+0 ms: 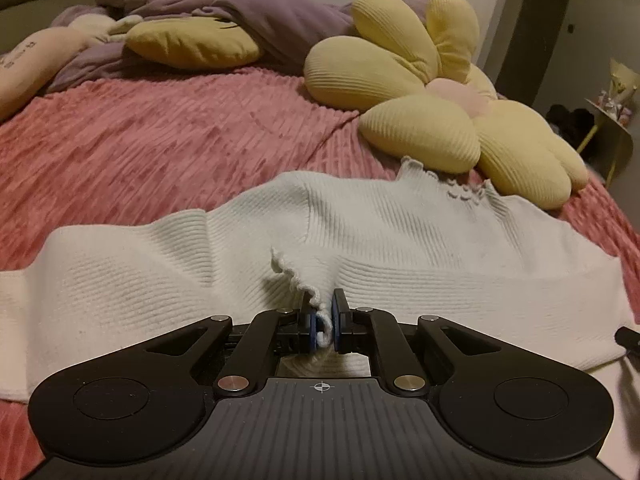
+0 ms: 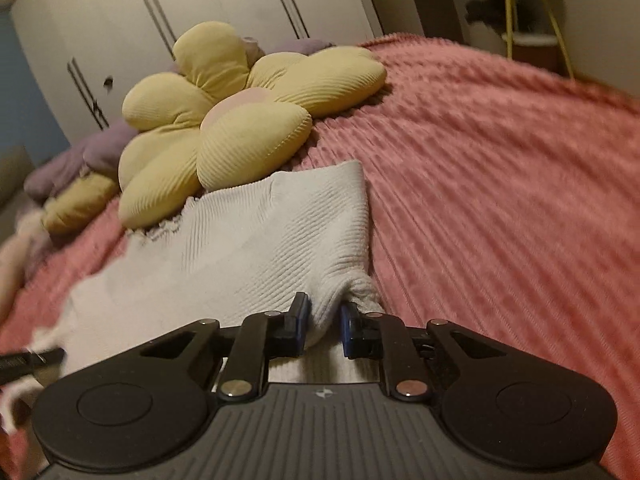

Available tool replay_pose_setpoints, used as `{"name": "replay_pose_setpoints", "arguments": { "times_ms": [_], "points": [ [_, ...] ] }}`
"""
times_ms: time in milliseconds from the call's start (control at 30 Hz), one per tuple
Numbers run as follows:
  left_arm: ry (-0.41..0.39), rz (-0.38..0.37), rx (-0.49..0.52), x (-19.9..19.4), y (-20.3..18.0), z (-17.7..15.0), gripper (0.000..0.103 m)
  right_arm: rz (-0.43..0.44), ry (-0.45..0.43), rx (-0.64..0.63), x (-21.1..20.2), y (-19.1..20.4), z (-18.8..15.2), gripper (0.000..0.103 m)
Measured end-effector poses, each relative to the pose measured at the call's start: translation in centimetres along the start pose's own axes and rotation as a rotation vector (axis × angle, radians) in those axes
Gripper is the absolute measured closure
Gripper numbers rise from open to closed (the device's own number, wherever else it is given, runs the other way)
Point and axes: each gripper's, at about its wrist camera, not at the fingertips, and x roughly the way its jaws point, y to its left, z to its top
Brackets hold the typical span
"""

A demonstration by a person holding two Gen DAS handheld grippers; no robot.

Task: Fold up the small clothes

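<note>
White ribbed top (image 1: 360, 232) is spread out flat on the pink textured bedspread (image 1: 160, 140), right in front of a big yellow flower-shaped pillow (image 1: 420, 96) that's touching its frilly neckline. Left gripper (image 1: 324, 320) has its blue pads pinched tight on a ruffled edge of the fabric, pulling up a little bunch of it. Right gripper (image 2: 324, 324) is clamped on a thick fold at the corner of the same top (image 2: 260, 240), jaws a bit wider since there's more cloth between them. Purple blanket (image 1: 260, 12) and another yellow cushion (image 1: 192, 42) are piled further back on the bed.
</note>
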Motion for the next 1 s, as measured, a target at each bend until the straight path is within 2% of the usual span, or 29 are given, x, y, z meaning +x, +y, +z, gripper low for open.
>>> {"name": "replay_pose_setpoints", "arguments": {
  "times_ms": [300, 467, 700, 767, 867, 900, 933, 967, 1000],
  "points": [
    [-0.017, -0.001, 0.028, 0.1, -0.9, 0.9, 0.093, -0.148, -0.081, -0.101, -0.3, 0.9, -0.3, 0.097],
    [-0.056, 0.001, 0.013, -0.1, -0.6, 1.2, 0.095, -0.149, -0.077, -0.109, 0.0, 0.8, -0.7, 0.097],
    [-0.149, -0.067, -0.015, -1.3, -0.2, 1.8, 0.095, -0.091, -0.115, -0.057, -0.9, 0.1, -1.0, 0.097],
    [-0.119, -0.039, -0.013, -0.6, -0.1, 1.7, 0.095, -0.098, -0.121, -0.062, -0.9, 0.2, -1.4, 0.097],
    [0.006, 0.045, 0.025, 1.6, -0.1, 0.7, 0.09, -0.121, -0.104, -0.086, -0.4, 0.6, -1.7, 0.096],
    [0.025, 0.049, 0.036, 2.0, -0.1, 0.3, 0.09, -0.13, -0.103, -0.101, -0.3, 0.8, -1.9, 0.096],
    [0.005, 0.051, 0.054, 1.9, -0.2, -0.1, 0.089, -0.141, -0.104, -0.121, -0.2, 1.0, -2.0, 0.096],
    [0.002, 0.058, 0.066, 1.8, -0.3, -0.2, 0.086, -0.15, -0.106, -0.14, -0.1, 1.3, -2.2, 0.095],
    [0.007, 0.07, 0.065, 1.6, -0.3, -0.1, 0.072, -0.158, -0.107, -0.158, 0.0, 1.5, -2.3, 0.093]
  ]
}}
